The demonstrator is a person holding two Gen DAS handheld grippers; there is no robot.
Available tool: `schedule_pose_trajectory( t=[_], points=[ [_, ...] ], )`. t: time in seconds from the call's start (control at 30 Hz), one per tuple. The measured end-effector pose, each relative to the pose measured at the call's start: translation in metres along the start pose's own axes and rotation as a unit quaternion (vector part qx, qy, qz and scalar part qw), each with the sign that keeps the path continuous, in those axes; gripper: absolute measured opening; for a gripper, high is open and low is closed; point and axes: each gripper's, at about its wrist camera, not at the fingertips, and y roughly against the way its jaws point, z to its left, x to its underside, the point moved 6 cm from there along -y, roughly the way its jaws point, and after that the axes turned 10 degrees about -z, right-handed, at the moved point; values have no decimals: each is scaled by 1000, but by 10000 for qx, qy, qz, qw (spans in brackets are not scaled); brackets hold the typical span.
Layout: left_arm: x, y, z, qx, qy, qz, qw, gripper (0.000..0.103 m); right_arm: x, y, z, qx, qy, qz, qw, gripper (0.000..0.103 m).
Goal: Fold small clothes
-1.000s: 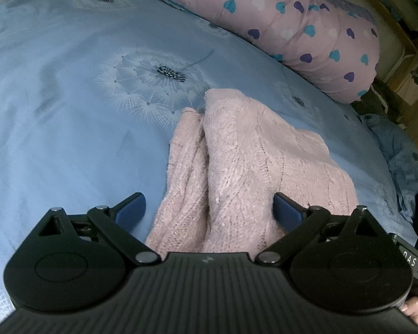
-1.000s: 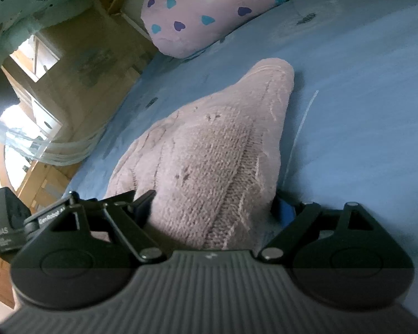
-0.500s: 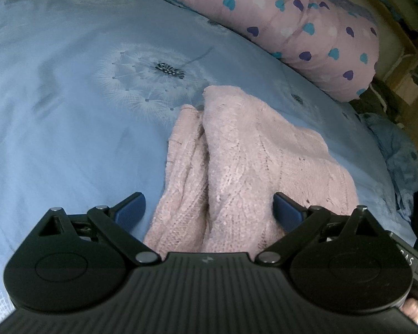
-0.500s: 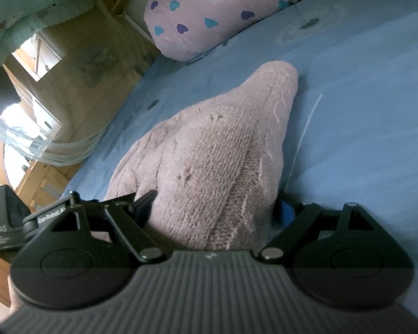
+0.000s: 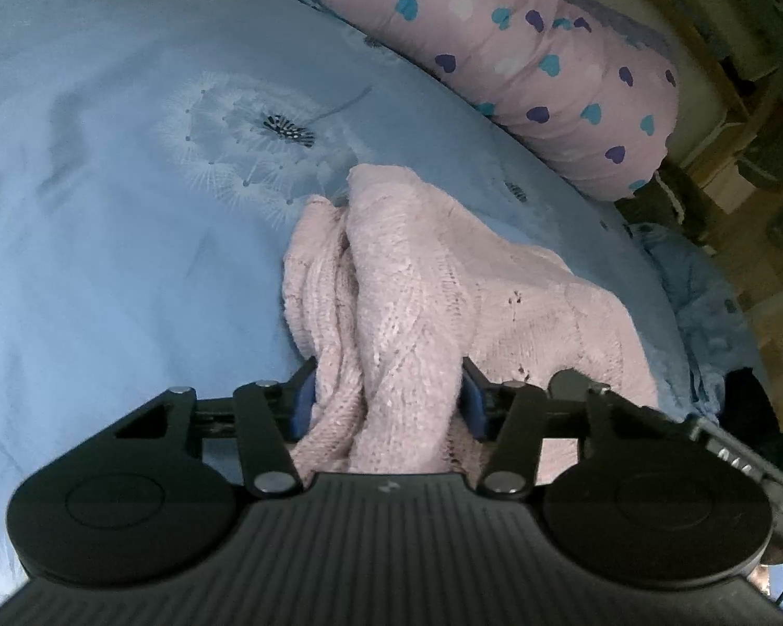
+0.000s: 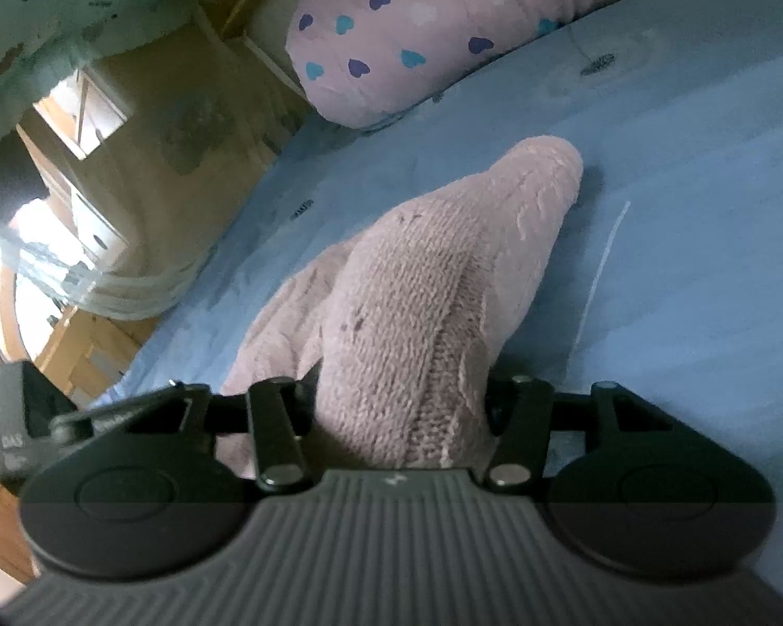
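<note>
Sweater [image 5: 417, 281], pink and knitted, lies bunched on the blue bedsheet [image 5: 104, 219], in front of the heart-print pillow [image 5: 522, 62]. You are at the grasping step: both tools are pinching its near edge. Your left gripper [image 5: 386, 399] is closing, and its blue pads [image 5: 301, 402] already squeeze a thick gather of knit between them. Your right gripper [image 6: 399, 407] is closing too, with a ridge of the sweater filling the gap between its jaws; the fabric looks pressed from both sides there as well. The fold itself is not yet made, I'd say. Next, you'll likely need both grips firm on the same edge, then lift together and carry that edge toward the far end near the pillow, keeping the two hands level so the knit doesn't twist or slip out.
</note>
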Motion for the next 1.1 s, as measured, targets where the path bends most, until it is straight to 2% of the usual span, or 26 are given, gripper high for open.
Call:
schedule_pose_trajectory(
  t=[0.17,0.33,0.6,0.83,0.97,1.1],
  points=[
    [3,11,-9,73,-31,78,9999,58,-9,10,10,-73,-252,-8,9997,54],
    [23,31,-27,286,18,339,9990,58,-12,34,17,-82,-386,52,9992,54],
    [84,76,-71,565,-44,953,9938,58,-9,103,13,2,-445,348,9984,54],
    [142,117,-116,813,-419,1356,9865,58,2,181,-2,116,-499,578,9970,54],
    [161,129,-126,698,-937,1294,9847,59,17,215,-16,368,-435,693,9960,54],
    [163,139,-135,509,-1141,1134,9857,60,43,225,-33,1040,-162,778,9914,61]
  ],
)
